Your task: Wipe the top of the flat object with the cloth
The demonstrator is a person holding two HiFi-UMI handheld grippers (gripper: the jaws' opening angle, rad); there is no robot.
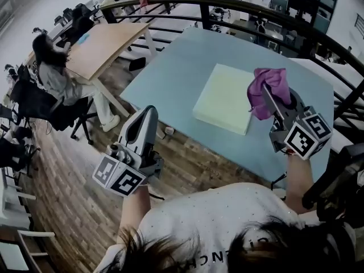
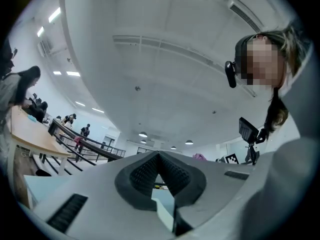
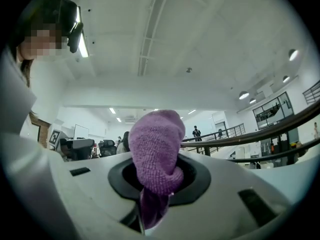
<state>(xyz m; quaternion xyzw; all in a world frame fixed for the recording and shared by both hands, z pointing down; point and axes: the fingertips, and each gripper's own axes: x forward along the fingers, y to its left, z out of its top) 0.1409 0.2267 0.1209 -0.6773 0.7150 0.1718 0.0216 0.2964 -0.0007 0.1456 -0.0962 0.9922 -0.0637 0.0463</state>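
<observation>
A pale yellow flat square pad lies on the light blue table. My right gripper is shut on a purple cloth, held raised over the pad's right edge and tilted upward. In the right gripper view the purple cloth bulges out between the jaws against the ceiling. My left gripper is shut with nothing in it, lifted at the table's near left corner, apart from the pad. In the left gripper view its closed jaws point up at the ceiling.
A person sits at a wooden desk at far left, with black chairs around. A dark curved railing runs behind the table. Wood floor lies below the near edge.
</observation>
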